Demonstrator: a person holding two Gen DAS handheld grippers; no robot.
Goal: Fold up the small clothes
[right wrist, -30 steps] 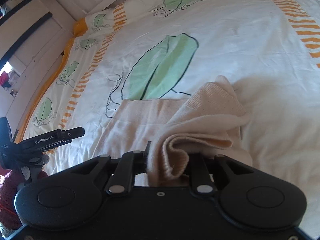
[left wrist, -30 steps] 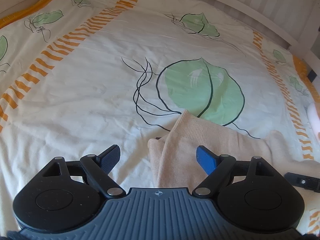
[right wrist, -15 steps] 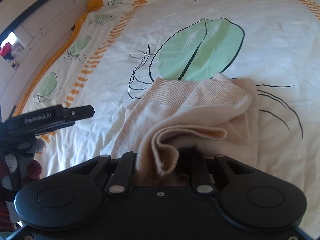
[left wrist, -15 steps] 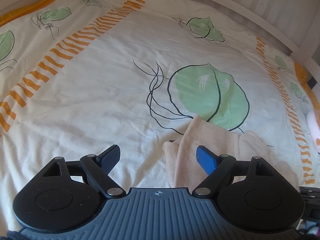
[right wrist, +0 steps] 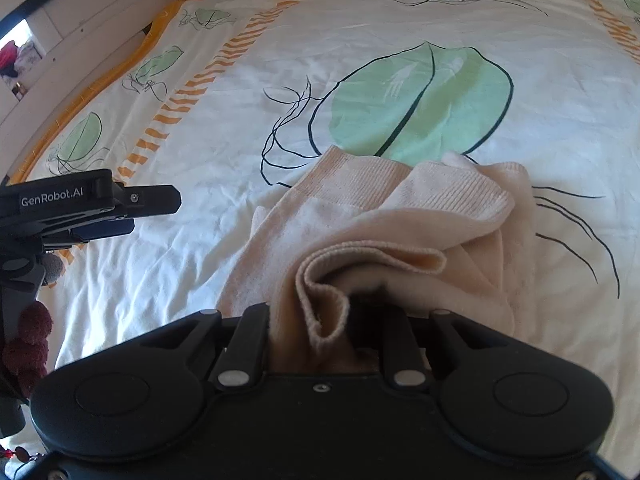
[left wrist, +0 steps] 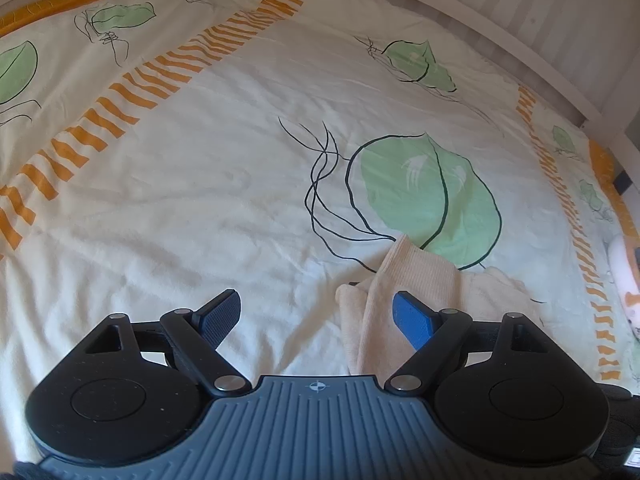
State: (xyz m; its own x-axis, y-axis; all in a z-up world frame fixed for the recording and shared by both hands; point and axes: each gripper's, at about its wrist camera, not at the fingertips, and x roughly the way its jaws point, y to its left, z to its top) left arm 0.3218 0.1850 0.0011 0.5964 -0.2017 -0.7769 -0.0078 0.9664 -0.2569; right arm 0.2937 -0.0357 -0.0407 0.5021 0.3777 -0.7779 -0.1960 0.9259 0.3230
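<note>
1. The right gripper has its jaws clamped on a bunched fold of the beige knit garment, which spreads ahead of the jaws over the bedspread.
2. The left gripper has its jaws wide apart and holds nothing; the garment's edge lies just inside and ahead of its blue right finger.
3. A green leaf print lies beyond the garment, partly covered by its ribbed hem.
</note>
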